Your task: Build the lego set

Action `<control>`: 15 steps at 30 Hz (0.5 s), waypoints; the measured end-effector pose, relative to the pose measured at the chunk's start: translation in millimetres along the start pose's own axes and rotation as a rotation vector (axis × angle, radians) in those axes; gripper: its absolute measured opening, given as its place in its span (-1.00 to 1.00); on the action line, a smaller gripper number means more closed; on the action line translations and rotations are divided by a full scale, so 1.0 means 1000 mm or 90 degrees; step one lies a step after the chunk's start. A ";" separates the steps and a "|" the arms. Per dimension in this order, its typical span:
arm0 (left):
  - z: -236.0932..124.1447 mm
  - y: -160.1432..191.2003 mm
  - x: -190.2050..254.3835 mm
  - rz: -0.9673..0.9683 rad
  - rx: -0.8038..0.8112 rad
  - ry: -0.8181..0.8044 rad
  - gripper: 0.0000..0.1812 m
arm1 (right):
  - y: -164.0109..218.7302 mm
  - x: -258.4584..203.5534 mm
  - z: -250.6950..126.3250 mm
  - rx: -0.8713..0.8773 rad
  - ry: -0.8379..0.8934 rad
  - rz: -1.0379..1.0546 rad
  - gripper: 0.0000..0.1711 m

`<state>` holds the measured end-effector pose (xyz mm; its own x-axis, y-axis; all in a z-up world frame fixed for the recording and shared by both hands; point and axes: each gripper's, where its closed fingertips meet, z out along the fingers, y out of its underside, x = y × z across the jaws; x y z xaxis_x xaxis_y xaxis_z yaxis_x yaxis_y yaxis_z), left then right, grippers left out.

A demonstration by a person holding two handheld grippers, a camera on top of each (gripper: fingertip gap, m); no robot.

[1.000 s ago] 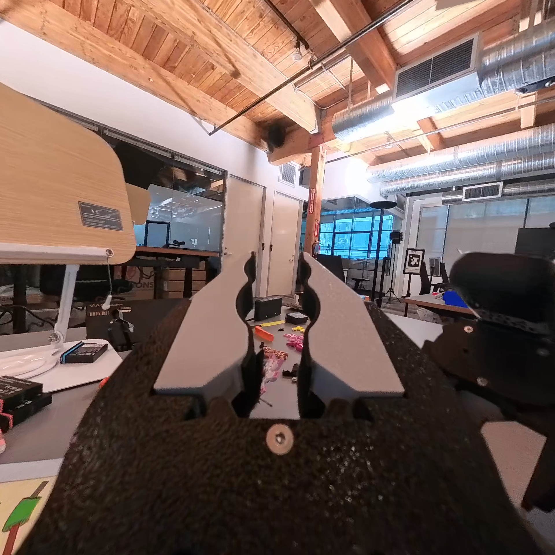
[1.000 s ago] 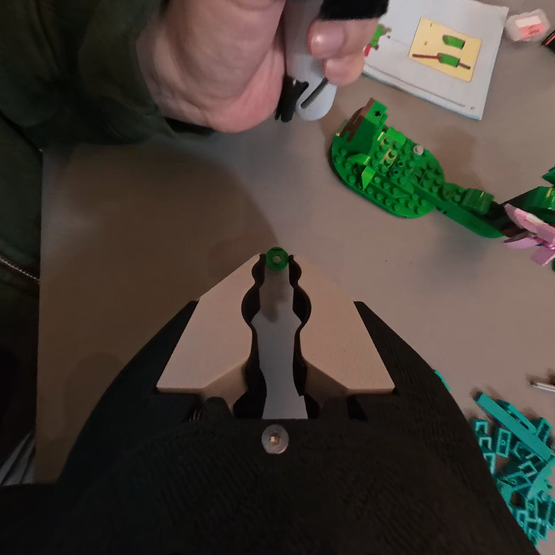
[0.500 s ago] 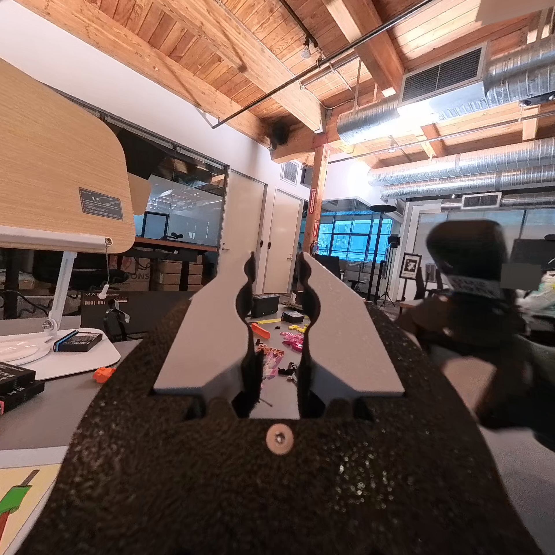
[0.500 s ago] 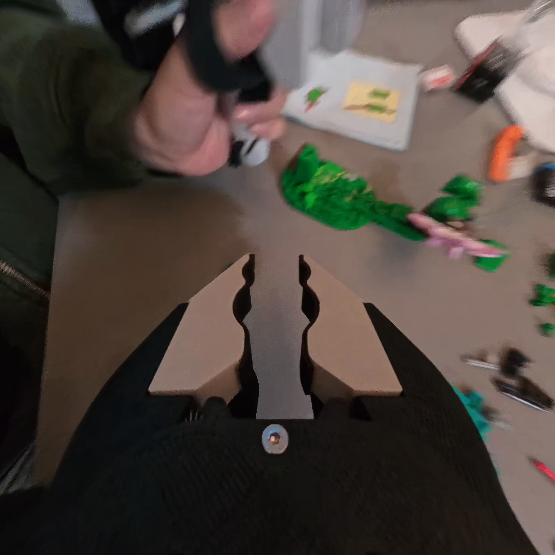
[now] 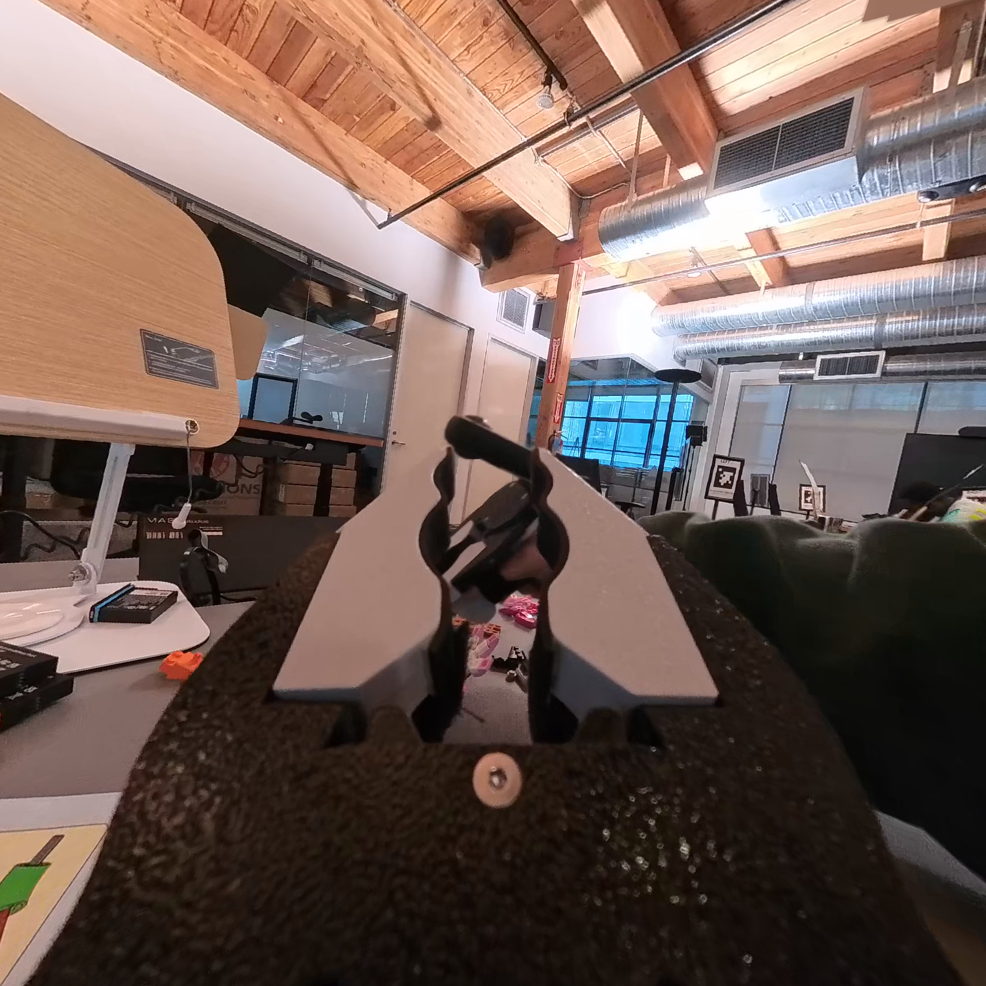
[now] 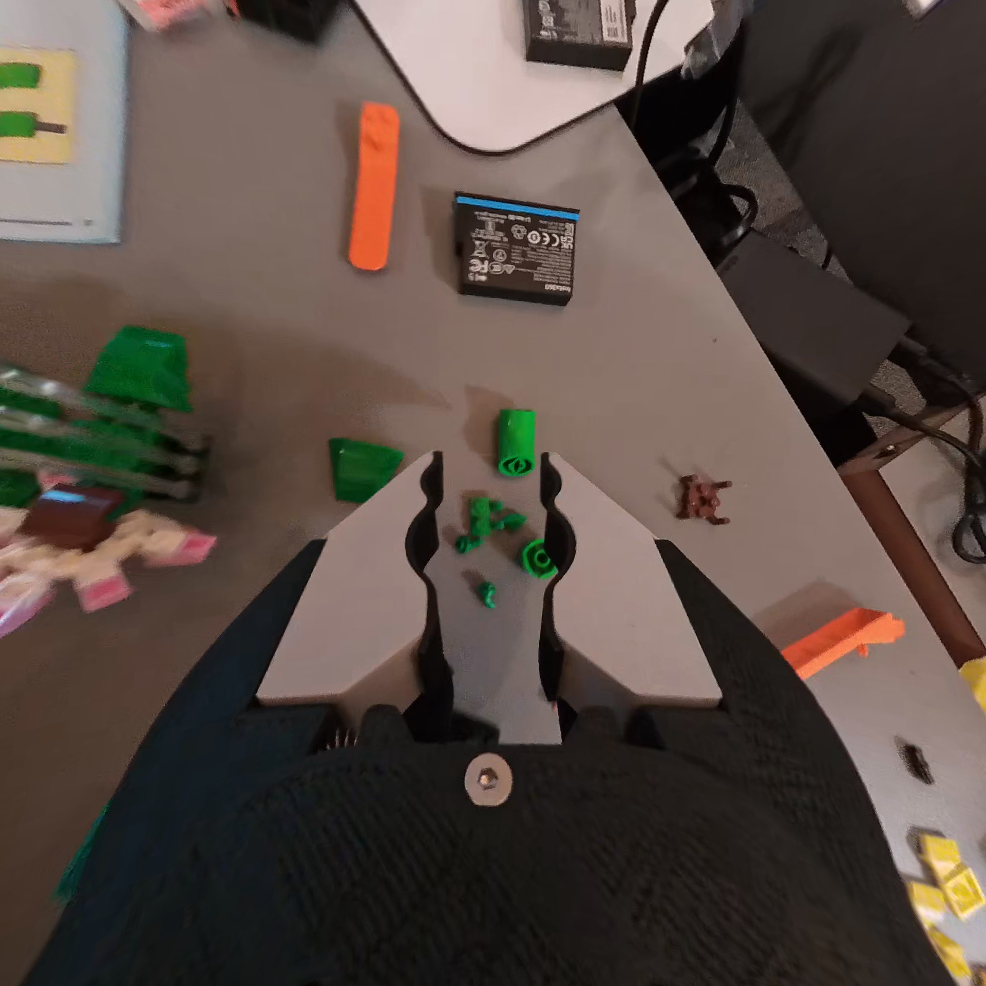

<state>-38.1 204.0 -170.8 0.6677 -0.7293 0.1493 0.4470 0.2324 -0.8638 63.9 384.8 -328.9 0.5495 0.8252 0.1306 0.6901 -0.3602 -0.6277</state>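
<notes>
The right gripper hung over the grey counter with its fingers released and nothing between them. Framed in the gap lay a scatter of small green lego pieces: a green cylinder just beyond the fingertips, its long axis running roughly along the fingers' own line with its round end facing the camera; a tiny leafy piece; a round green stud tight against the right finger's inner edge; and a smaller bit nearest the palm. A green slope brick sat just left of the left finger, a brown piece well off to the right, and the half-built green and pink model blurred at far left.

The left gripper, also spread and empty, pointed out across the room, away from these parts, so the right was clearly the nearer. Picking one up would likely mean dropping straight down and closing across the cylinder's short width.
</notes>
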 end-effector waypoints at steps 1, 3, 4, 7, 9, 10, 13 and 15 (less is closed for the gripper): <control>0.000 0.000 0.000 -0.002 0.000 0.000 -0.72 | -0.001 0.003 0.005 -0.001 0.002 0.005 -0.59; 0.000 -0.001 0.001 0.000 0.002 0.002 -0.72 | -0.004 0.009 0.013 0.003 0.010 0.011 -0.59; 0.000 -0.003 0.002 0.006 0.005 0.005 -0.73 | -0.004 0.012 0.017 -0.002 0.018 0.011 -0.60; 0.000 -0.006 0.011 0.045 0.011 0.018 -0.73 | 0.000 0.011 0.024 -0.030 0.005 0.012 -0.66; 0.000 -0.005 0.012 0.040 0.009 0.022 -0.73 | 0.001 0.009 0.026 -0.042 -0.004 0.011 -0.73; 0.000 -0.004 0.010 0.026 0.007 0.019 -0.73 | 0.002 0.008 0.027 -0.046 -0.009 0.012 -0.76; 0.000 -0.005 0.002 -0.010 0.010 0.005 -0.73 | 0.005 0.006 0.029 -0.053 -0.016 0.007 -0.83; -0.001 -0.006 0.001 -0.004 0.011 0.005 -0.73 | 0.005 0.005 0.028 -0.048 -0.011 0.005 -0.84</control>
<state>-40.2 201.3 -165.9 0.6604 -0.7356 0.1511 0.4616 0.2388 -0.8543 57.2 398.8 -353.0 0.5474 0.8292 0.1127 0.7200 -0.3981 -0.5685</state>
